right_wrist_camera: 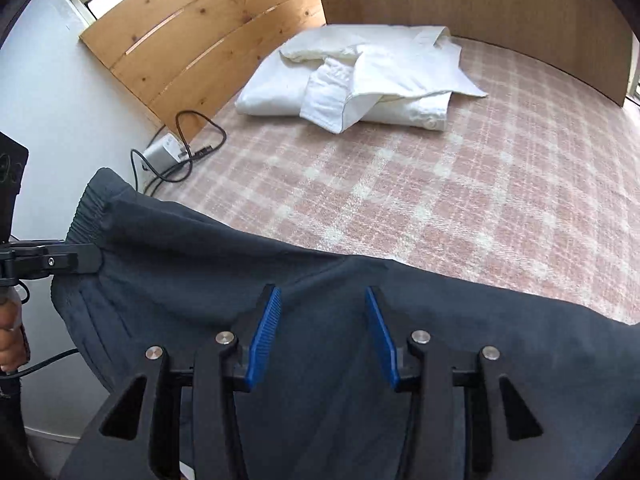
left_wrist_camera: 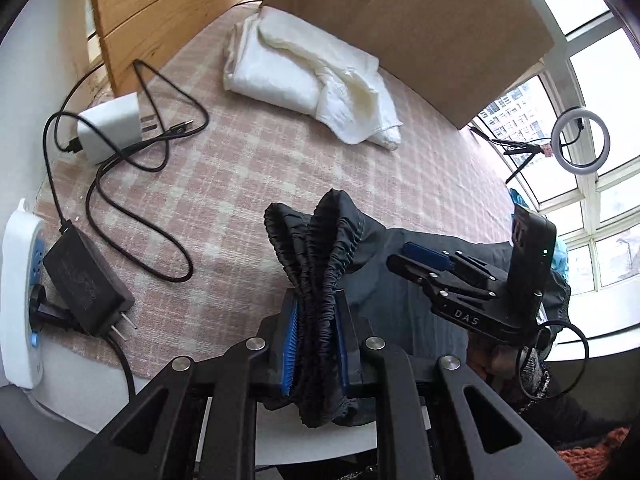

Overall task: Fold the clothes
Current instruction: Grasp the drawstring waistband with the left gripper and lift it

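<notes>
A dark grey garment point(right_wrist_camera: 320, 280) with an elastic waistband lies across the near part of the pink plaid tablecloth point(right_wrist_camera: 480, 200). My left gripper point(left_wrist_camera: 316, 312) is shut on the bunched waistband point(left_wrist_camera: 320, 240), which fans upward between its blue pads. In the right wrist view the left gripper point(right_wrist_camera: 80, 258) pinches the waistband at the garment's left end. My right gripper point(right_wrist_camera: 322, 320) hovers just over the middle of the dark cloth, open, with nothing between its pads. The right gripper point(left_wrist_camera: 416, 258) also shows above the garment in the left wrist view.
A folded white shirt point(right_wrist_camera: 360, 84) lies at the back of the table. At the left are a white power strip point(left_wrist_camera: 20, 292), a black adapter point(left_wrist_camera: 88, 288), a white charger point(left_wrist_camera: 112, 128) and loose cables. Wooden boards point(left_wrist_camera: 160, 12) and a cardboard sheet point(left_wrist_camera: 420, 20) stand behind. A ring light point(left_wrist_camera: 580, 140) stands by the window.
</notes>
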{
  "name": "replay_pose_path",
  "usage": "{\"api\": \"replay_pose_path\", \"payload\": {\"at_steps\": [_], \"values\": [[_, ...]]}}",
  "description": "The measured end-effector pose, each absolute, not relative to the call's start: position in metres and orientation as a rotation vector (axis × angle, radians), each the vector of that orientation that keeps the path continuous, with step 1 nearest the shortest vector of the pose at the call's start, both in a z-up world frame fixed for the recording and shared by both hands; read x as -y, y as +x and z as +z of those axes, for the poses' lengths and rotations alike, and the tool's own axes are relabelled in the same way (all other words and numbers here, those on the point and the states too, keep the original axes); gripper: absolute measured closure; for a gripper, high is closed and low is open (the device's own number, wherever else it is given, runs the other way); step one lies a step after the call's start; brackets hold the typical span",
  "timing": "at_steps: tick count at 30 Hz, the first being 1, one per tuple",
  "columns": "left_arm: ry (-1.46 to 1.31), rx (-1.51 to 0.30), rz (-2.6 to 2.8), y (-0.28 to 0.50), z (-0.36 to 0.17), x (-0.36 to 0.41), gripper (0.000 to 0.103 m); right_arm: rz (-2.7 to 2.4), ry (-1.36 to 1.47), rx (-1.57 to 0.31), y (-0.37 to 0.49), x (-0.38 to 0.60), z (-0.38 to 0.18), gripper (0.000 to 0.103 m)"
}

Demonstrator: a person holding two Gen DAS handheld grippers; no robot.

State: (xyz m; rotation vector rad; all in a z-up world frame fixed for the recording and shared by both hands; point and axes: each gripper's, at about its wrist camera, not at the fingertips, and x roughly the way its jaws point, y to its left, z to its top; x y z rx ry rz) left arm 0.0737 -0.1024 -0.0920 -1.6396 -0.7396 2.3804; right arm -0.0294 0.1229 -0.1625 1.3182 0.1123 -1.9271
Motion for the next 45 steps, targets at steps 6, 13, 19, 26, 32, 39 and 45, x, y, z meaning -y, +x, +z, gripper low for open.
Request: {"api": "replay_pose_path", "payload": {"at_steps": [6,13,19,26,32,39,45], "values": [[-1.588,0.557,2.385,0.050,-0.050,0.034,0.088,-2.010,1.325,0.023,-0.032,-0.224,-0.139,0.059],[-1.509,0.495,2.329,0.041,-0.033,-0.111,0.088,-2.245,1.336,0.104,-0.034,-0.425,-0.109,0.059],[-1.447,0.442,2.205,0.011,-0.029,-0.290,0.088,-2.456,1.339,0.159,-0.032,-0.608,-0.081,0.059],[-1.381,0.378,2.044,-0.023,-0.034,-0.492,0.088,-2.618,1.347,0.133,-0.023,-0.760,-0.053,0.059],[-1.429,0.205,1.923,-0.016,-0.064,-0.612,0.088,-2.668,1.312,0.131,-0.016,-0.816,-0.036,0.055],[-1.470,0.082,1.919,-0.006,-0.077,-0.656,0.084,-2.567,1.399,0.192,-0.025,-0.845,-0.056,0.046],[-1.469,0.148,1.887,-0.003,-0.055,-0.654,0.071,-2.580,1.332,0.225,-0.021,-0.850,-0.040,0.046]]}}
